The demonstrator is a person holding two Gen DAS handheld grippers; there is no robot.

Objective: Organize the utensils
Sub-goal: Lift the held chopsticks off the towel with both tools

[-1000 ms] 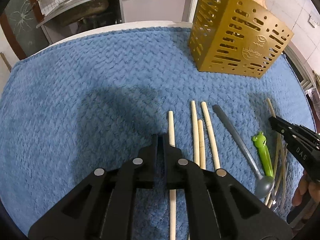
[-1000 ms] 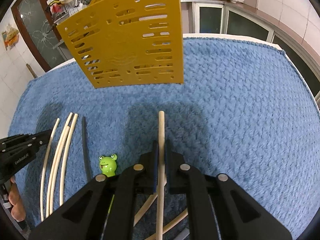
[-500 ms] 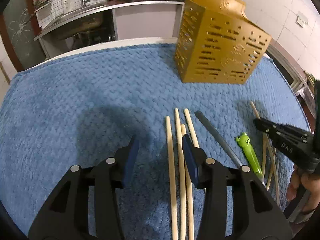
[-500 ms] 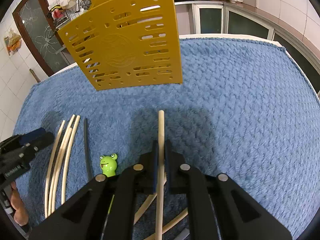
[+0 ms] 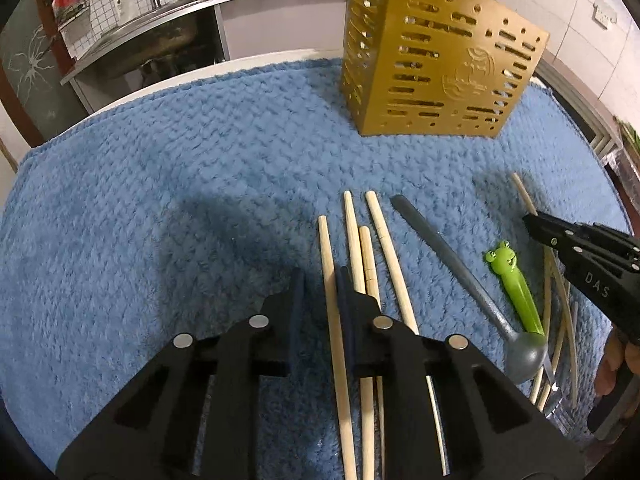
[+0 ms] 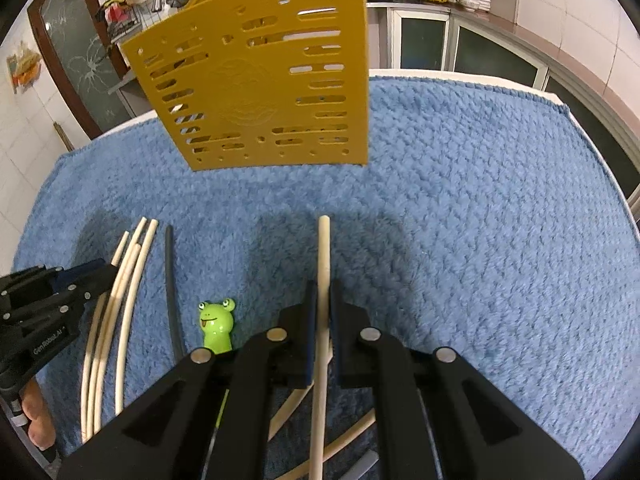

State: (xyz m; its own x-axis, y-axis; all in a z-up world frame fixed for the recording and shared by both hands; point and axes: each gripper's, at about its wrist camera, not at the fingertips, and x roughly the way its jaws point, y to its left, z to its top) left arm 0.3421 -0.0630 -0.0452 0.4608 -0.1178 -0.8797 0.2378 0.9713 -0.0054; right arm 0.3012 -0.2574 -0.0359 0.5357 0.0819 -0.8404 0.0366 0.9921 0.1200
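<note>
Barely started. My right gripper (image 6: 320,304) is clenched on one chopstick (image 6: 323,248); my left gripper (image 5: 320,296) has just been closing around another chopstick (image 5: 326,256), not yet pinched. The rest lie on the towel (image 5: 160,200); holder (image 5: 436,60) at 1 o'clock.

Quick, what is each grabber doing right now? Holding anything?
Left gripper: jaws just closing around a pale wooden chopstick, a gap on one side, not clamped.
Right gripper: shut on another wooden chopstick.

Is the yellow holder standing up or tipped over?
Standing up. The yellow holder sits upright on the blue towel, its base flat and walls rising.
</note>
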